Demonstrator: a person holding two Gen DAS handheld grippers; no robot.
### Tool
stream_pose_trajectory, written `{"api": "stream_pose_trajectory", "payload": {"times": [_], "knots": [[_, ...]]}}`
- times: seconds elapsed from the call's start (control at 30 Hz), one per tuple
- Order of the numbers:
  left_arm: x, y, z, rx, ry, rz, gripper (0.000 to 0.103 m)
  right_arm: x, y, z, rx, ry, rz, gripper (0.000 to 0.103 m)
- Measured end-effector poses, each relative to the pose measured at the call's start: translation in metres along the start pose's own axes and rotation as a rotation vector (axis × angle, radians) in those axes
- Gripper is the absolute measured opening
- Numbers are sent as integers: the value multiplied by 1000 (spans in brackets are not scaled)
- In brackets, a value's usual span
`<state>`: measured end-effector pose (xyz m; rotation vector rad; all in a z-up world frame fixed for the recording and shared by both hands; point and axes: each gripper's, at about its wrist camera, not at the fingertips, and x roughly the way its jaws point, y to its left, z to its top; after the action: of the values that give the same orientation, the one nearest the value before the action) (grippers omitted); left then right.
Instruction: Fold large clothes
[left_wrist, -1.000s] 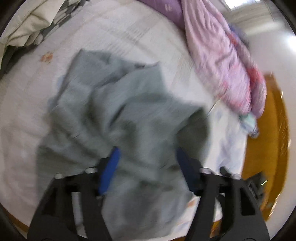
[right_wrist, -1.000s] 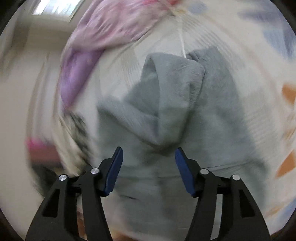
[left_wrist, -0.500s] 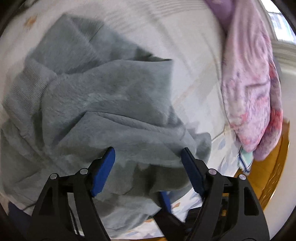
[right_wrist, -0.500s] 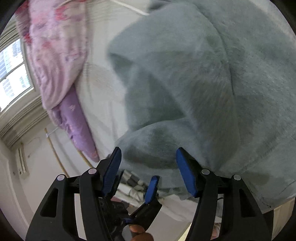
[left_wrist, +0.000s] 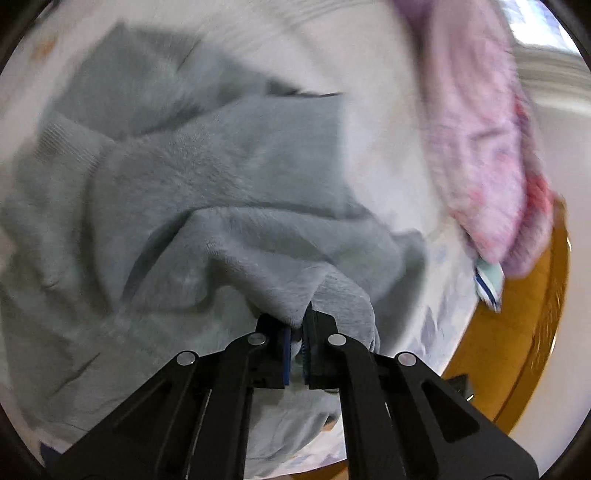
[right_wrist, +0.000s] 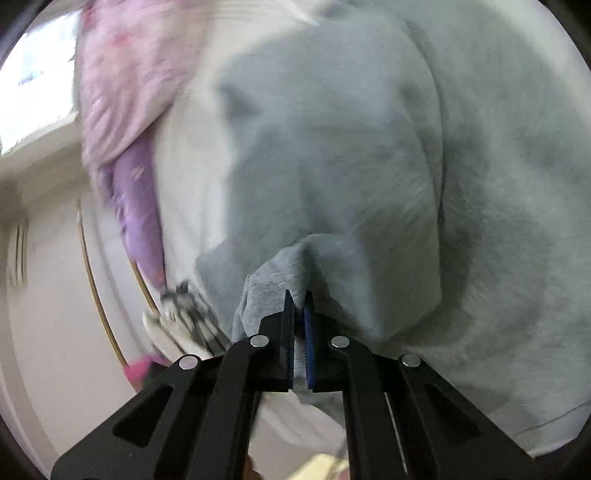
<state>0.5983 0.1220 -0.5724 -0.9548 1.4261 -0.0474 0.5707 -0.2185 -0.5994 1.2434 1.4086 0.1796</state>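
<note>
A large grey fleece garment (left_wrist: 221, 192) lies crumpled on a white bed sheet (left_wrist: 376, 122). My left gripper (left_wrist: 297, 325) is shut on a bunched edge of the grey garment near the bed's near side; cloth is pinched between its blue pads. In the right wrist view the same grey garment (right_wrist: 351, 147) fills most of the frame. My right gripper (right_wrist: 299, 302) is shut on a fold of it at its near left edge, with a ridge of cloth rising from between the fingers.
A pink flowered quilt (left_wrist: 480, 147) lies along the right side of the bed, with a purple pillow (right_wrist: 136, 206) seen beside it in the right wrist view. A wooden floor (left_wrist: 517, 350) shows past the bed edge. A pale wall (right_wrist: 48, 295) stands to the left.
Both grippers, open half a second ago over the grey garment, have dropped onto it and closed, each pinching a fold of cloth. The garment now bunches up at both pairs of fingers.
</note>
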Motion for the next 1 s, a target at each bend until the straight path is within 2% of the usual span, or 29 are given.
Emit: {"api": "stream_pose_trajectory", "payload": {"times": [0.03,0.17,0.23,0.33,0.4,0.43,0.5,0.57,0.63,0.67,0.7,0.73,0.8,0.83,0.87,0.93,1.0], "knots": [[-12,-1,-11,33,-11,-22,4,-12,7,-11,-57,-5,3,4],[-40,11,-55,93,-22,-28,4,-39,9,-51,-186,-7,-25,4],[-42,22,-80,127,-3,20,4,-42,-10,-69,-181,10,-55,4],[-27,45,-103,132,27,85,4,-32,-51,-88,-170,5,-165,4],[-13,57,-110,145,45,136,4,-20,-78,-94,-154,13,-235,4],[-2,66,-113,153,68,173,4,-14,-89,-95,-121,12,-237,4],[14,79,-115,146,85,202,4,-6,-99,-95,-131,-4,-250,4],[22,83,-115,177,98,229,9,0,-104,-96,-139,0,-251,7],[20,80,-114,178,108,210,11,-2,-98,-96,-151,4,-276,9],[13,77,-112,180,102,195,12,-5,-92,-96,-163,0,-288,17],[6,73,-111,188,92,191,13,-3,-82,-97,-177,-9,-294,19],[-7,69,-109,200,75,182,17,-8,-72,-97,-195,-24,-311,19],[-27,61,-108,215,41,169,34,-23,-51,-100,-230,-72,-345,39],[-40,54,-104,220,4,162,45,-31,-38,-100,-254,-104,-343,45],[-51,48,-100,228,-26,151,47,-34,-28,-99,-271,-127,-345,49],[-64,35,-89,246,-65,152,49,-42,-11,-93,-289,-164,-335,49],[-71,21,-71,245,-92,184,60,-41,9,-79,-284,-183,-292,50]]}}
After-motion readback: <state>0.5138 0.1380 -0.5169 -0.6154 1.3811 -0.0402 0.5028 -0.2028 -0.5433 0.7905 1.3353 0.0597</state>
